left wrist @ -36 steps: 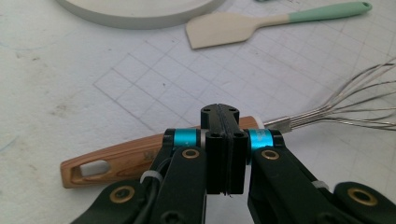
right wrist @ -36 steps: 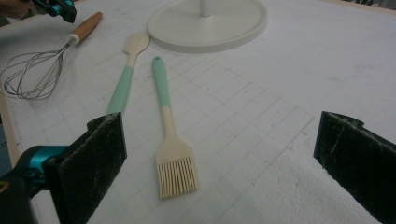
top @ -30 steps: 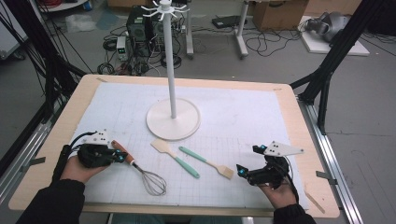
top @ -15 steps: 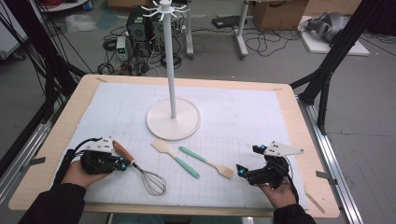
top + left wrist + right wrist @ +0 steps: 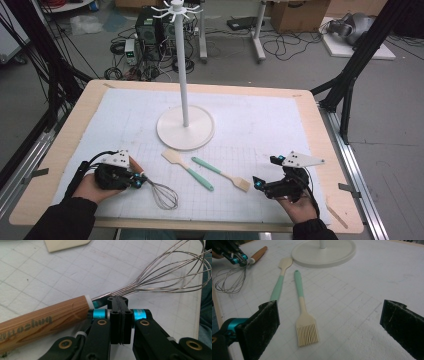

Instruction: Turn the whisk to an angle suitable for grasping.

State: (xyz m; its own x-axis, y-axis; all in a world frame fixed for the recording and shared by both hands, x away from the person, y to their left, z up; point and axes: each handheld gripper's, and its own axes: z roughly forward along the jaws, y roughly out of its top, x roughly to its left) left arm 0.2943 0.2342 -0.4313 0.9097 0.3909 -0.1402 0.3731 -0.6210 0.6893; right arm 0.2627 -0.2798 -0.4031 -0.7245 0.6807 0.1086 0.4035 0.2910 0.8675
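A wire whisk with a wooden handle lies at the front left of the white mat. My left gripper is shut, its jaws pressed flat together with nothing between them. Its tip rests against the whisk's metal neck, just right of the handle's end. My right gripper sits at the front right with its jaws wide open and empty. A green-handled pastry brush lies on the mat ahead of it, beside a green-handled spatula.
A white hanging stand with a round base and a tall pole rises at the mat's middle. The spatula and brush lie side by side between the two hands. The whisk's loops reach close to the table's front edge.
My left hand has shifted a little to the right and toward the front edge, along the whisk's handle to its neck. The right hand has kept still.
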